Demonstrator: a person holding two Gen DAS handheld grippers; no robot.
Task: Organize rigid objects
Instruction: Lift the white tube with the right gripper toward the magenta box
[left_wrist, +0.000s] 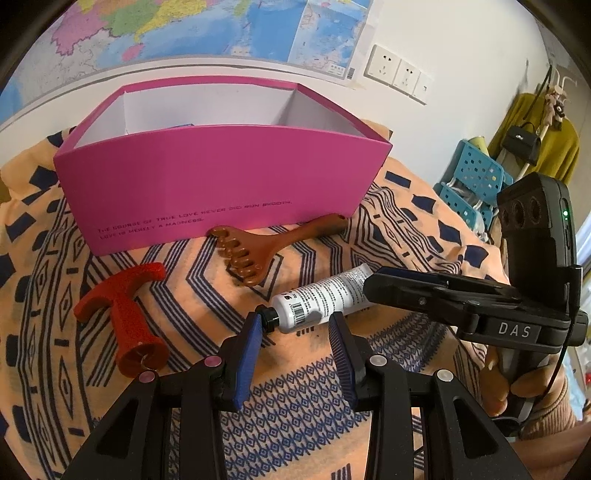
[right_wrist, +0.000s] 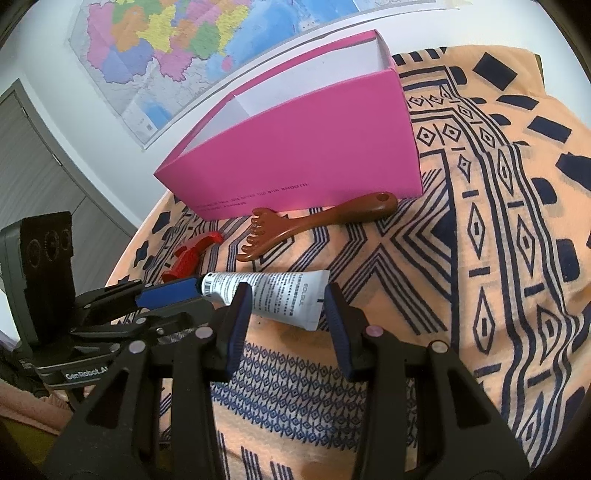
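Evidently both claws had converged on the white tube (left_wrist: 325, 299), which lay flat on the patterned cloth (left_wrist: 295, 387) of the table, at about 6 o'clock from the pink box (left_wrist: 221, 177). Left claw (left_wrist: 295, 332) stood partly open, astride the black cap end, blue pads (left_wrist: 247, 354) either side and not visibly pressing; nothing gripped. Right claw (right_wrist: 284, 314) likewise stood partly open over the crimped tail end, pads (right_wrist: 340, 325) flanking the tube with a gap on each side; nothing held. My reading: one end was taken by each claw so the long tube could be lifted level into the box. Tube: white, black screw cap, barcode and fine print, flat sealed tail. Brown comb-like scraper (left_wrist: 266, 247) lay against the box's front wall, at 12 o'clock from the tube; red T-handled piece (left_wrist: 129, 314) lay at the tube's 9 o'clock, well apart. Box stood open-topped, white inside, contents mostly hidden.
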